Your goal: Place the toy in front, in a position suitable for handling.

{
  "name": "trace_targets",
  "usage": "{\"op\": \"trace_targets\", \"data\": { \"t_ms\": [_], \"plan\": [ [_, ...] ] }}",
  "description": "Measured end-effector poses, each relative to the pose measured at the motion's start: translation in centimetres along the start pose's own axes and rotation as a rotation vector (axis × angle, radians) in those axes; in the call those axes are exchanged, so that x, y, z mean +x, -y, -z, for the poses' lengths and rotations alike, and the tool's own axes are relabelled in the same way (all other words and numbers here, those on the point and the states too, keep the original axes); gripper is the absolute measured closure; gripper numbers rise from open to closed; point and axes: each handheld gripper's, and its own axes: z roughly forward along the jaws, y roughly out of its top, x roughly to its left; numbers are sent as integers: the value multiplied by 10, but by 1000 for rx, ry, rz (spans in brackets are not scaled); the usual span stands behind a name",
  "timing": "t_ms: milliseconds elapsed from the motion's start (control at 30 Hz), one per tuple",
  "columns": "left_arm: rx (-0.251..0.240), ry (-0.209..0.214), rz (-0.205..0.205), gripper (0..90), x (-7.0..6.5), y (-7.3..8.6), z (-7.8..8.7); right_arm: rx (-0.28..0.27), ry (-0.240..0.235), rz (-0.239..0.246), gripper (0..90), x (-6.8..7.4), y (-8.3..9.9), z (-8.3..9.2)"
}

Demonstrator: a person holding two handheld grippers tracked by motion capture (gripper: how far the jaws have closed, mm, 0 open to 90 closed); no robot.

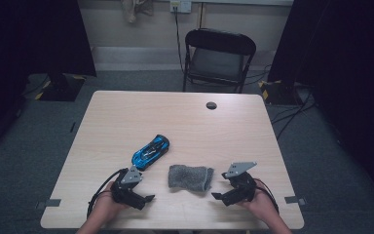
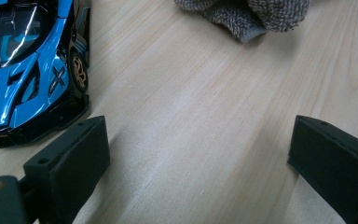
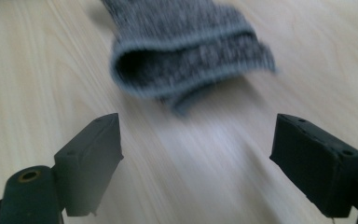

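The cloth (image 1: 191, 177) lies near the counter's (image 1: 126, 117) front edge, between both claws. The right claw (image 1: 217, 196) is nearer and aims at it. Both the right claw and the left claw (image 1: 148, 198) are wide apart and hold nothing.

Toy car (image 1: 151, 151): glossy bright blue body with black trim and dark glazing, a gold-toned wheel hub visible in the left gripper view. Cloth (image 1: 191, 177): mottled grey, flecked knit texture, paler grey along its folded edge. Table (image 1: 126, 117): pale wood with fine lengthwise grain and one dark round hole (image 1: 211, 105); left gripper (image 1: 148, 198) and right gripper (image 1: 216, 196) are matt black, each topped with a grey plate.
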Motion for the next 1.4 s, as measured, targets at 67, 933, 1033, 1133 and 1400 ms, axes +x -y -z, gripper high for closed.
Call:
{"op": "trace_targets", "data": {
  "t_ms": [67, 933, 1033, 1133, 1400],
  "plan": [
    [1, 0, 1, 45, 0, 0, 0, -7, -7, 7, 156, 1, -6, 1],
    [0, -1, 0, 45, 0, 0, 0, 20, -126, 72, 190, 13, -78, -78],
    [0, -1, 1, 45, 0, 0, 0, 21, -105, 84, 226, 15, -76, -84],
    [0, -1, 1, 45, 0, 0, 0, -2, -95, 69, 274, 13, -74, -83],
    [1, -1, 1, 45, 0, 0, 0, -14, -56, 90, 331, 15, -66, -85]
  ]
}}
